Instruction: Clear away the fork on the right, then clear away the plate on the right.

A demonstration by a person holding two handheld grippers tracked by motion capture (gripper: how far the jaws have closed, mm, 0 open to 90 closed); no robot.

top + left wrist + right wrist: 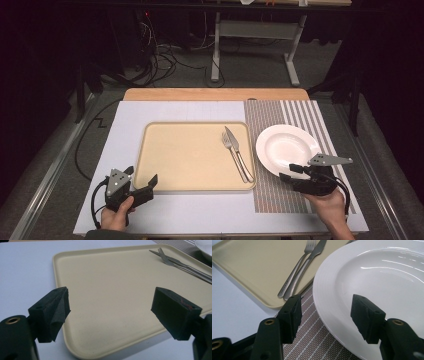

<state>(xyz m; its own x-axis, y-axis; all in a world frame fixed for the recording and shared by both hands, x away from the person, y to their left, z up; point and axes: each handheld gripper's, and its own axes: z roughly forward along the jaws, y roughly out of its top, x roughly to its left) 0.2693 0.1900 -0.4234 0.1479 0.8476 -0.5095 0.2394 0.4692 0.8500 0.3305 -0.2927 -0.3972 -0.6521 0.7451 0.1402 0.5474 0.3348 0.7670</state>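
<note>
high view: right claw [291, 172] released at white plate [287, 148] near rim, on striped mat [300, 192] right of tray [175, 150] | left gripper view: left claw [110, 307] released, straddling tray corner | right gripper view: jaws bracket plate rim, likely readying a grab

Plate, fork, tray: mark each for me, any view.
plate [285, 146], high view, centre of the white bowl.
fork [292, 278], right gripper view, middle of the handle.
tray [105, 300], left gripper view, bare beige floor.
</note>
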